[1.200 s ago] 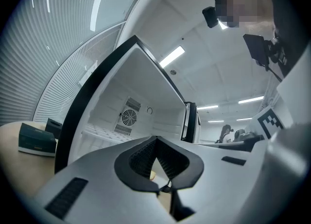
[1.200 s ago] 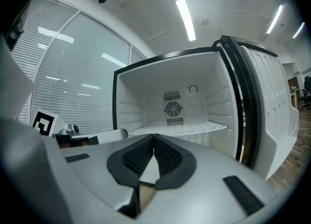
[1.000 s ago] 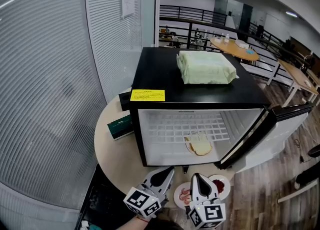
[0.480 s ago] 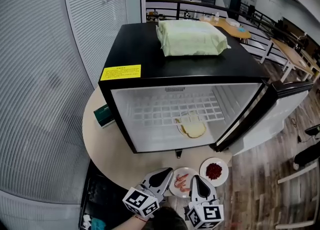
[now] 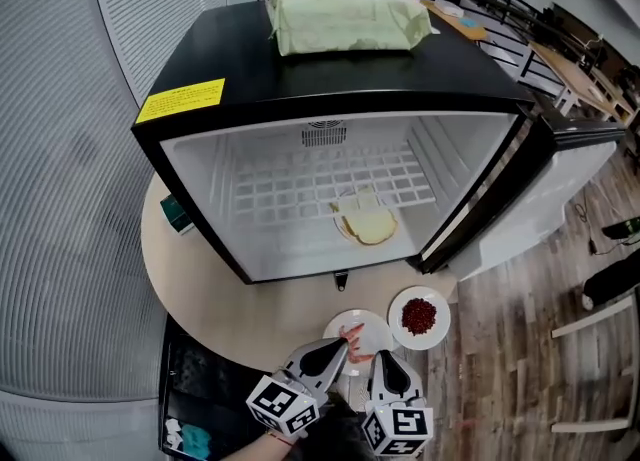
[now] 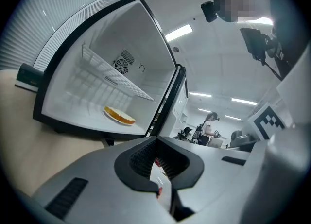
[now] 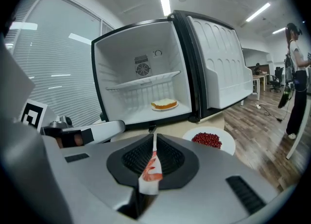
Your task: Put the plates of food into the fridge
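A white plate of shrimp point(image 5: 358, 332) lies at the round table's near edge, in front of the open fridge point(image 5: 300, 79). My left gripper point(image 5: 338, 349) is shut on its left rim and my right gripper point(image 5: 383, 361) on its near rim. In the right gripper view the plate point(image 7: 150, 169) shows edge-on between the shut jaws of the right gripper point(image 7: 151, 162). In the left gripper view a strip of the plate shows inside the left gripper point(image 6: 158, 169). A plate of red food point(image 5: 419, 316) sits just right of it. A plate of bread point(image 5: 366, 224) rests on the fridge floor.
The fridge door point(image 5: 560, 179) swings open to the right. A wire shelf point(image 5: 330, 184) spans the fridge's back. A pale green package point(image 5: 345, 14) lies on the fridge top. A green box point(image 5: 172, 211) sits left of the fridge on the table point(image 5: 210, 289). Wood floor lies to the right.
Both grippers have sunk together with the shrimp plate held between them. The head view has shifted, so the fridge's inside now looks larger and nearer.
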